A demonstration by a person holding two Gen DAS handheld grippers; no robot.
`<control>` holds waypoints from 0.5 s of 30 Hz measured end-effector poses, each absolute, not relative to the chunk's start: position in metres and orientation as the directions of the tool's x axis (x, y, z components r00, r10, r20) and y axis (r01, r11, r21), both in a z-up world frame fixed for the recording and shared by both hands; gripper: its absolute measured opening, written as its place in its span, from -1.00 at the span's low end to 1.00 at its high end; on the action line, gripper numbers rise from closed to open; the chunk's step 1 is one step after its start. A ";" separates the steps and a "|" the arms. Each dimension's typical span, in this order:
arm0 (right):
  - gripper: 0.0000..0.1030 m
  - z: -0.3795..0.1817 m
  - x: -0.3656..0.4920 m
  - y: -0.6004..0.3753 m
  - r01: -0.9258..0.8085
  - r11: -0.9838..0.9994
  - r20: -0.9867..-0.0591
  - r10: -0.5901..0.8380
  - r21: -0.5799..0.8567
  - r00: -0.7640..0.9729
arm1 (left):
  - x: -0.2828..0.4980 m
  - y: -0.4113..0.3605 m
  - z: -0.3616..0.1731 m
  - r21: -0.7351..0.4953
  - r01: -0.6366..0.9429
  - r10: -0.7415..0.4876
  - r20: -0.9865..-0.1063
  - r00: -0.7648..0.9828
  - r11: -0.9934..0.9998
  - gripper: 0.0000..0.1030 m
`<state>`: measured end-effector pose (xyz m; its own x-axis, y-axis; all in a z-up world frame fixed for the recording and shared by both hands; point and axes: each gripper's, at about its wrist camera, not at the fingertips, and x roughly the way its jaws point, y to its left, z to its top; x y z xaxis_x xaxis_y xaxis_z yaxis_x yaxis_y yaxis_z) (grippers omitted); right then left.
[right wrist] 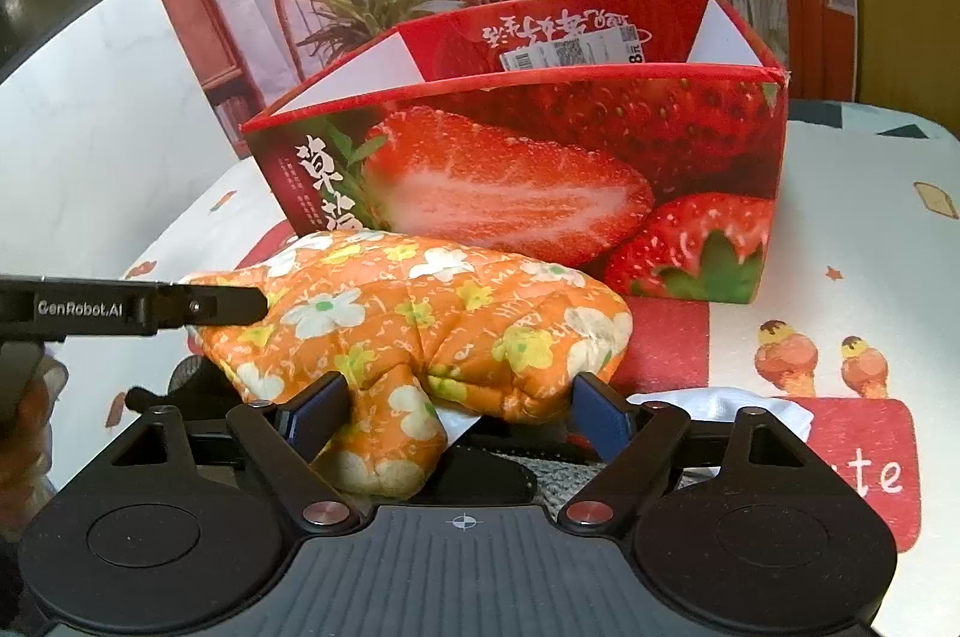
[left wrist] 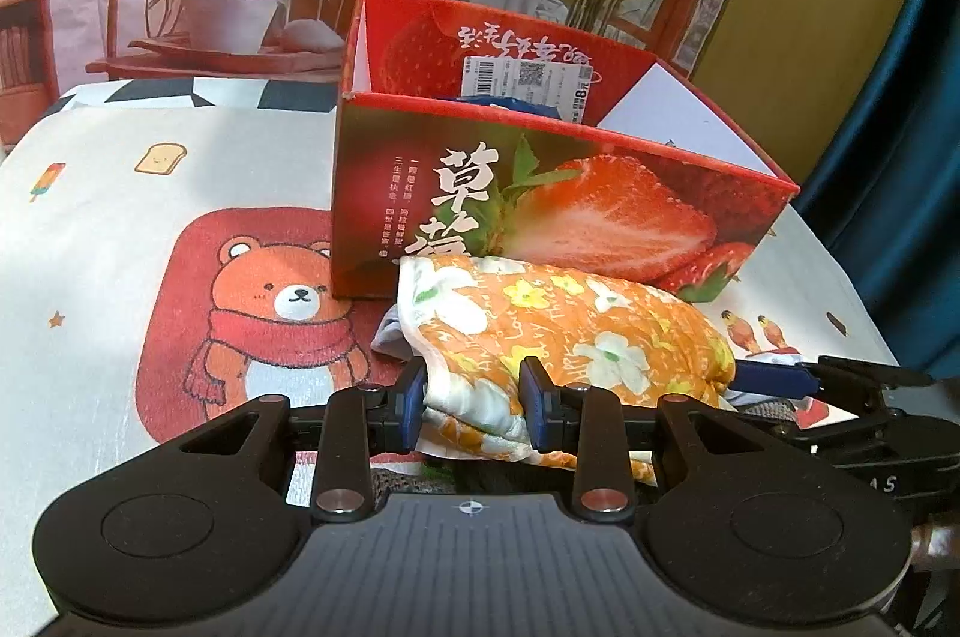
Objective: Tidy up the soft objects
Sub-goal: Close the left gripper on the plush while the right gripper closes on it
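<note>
- Two pairs of tongs met on one orange floral padded cloth (left wrist: 564,331), which lay on the table (left wrist: 90,229) just in front of the strawberry box (left wrist: 540,211), touching or almost touching its front wall.
- Left tongs (left wrist: 477,397) were clamped on a bunched fold at the cloth's near edge; both blue pads pressed into the fabric.
- Right tongs (right wrist: 462,415) stood wide, straddling a puffy lobe of the same cloth; the left pad touched it, while the right pad sat at the cloth's far edge, and I could not tell whether it pressed. No earlier view was to hand.
- By my judgement the cloth was light, quilted and very soft: it would sag and fold when lifted, not slip much, and could not break.
- Taking it by a thick gathered fold, one at each end, seemed the safest hold; a thin single layer might pull free.
- Something white and something grey peeked out beneath the cloth, too hidden to name.
- Farther back, the open box already held a blue item under a barcode label (left wrist: 528,75), hard to identify.
</note>
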<state>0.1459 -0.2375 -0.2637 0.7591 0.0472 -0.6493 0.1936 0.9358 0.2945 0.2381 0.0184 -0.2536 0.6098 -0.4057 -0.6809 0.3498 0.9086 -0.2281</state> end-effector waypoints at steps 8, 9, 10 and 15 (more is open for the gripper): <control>0.03 -0.259 0.146 -0.236 0.178 0.940 -0.640 0.055 0.293 0.766 | 0.226 0.009 -0.246 -0.186 0.409 -0.420 -0.667 0.616 0.894 -0.44; 0.00 -0.259 0.146 -0.236 0.178 0.939 -0.641 0.055 0.294 0.765 | 0.225 0.007 -0.245 -0.176 0.418 -0.421 -0.664 0.618 0.891 -0.46; -0.05 -0.259 0.145 -0.236 0.180 0.938 -0.641 0.054 0.295 0.766 | 0.224 0.006 -0.244 -0.169 0.427 -0.424 -0.662 0.618 0.888 -0.47; -0.36 -0.255 0.141 -0.235 0.179 0.945 -0.630 0.036 0.274 0.776 | 0.220 0.006 -0.242 -0.165 0.439 -0.432 -0.650 0.625 0.883 -0.54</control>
<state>0.1414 -0.2354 -0.2551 0.7757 0.0357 -0.6301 0.1787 0.9451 0.2736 0.2200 0.0058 -0.2422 0.6250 -0.4323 -0.6499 0.4395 0.8830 -0.1647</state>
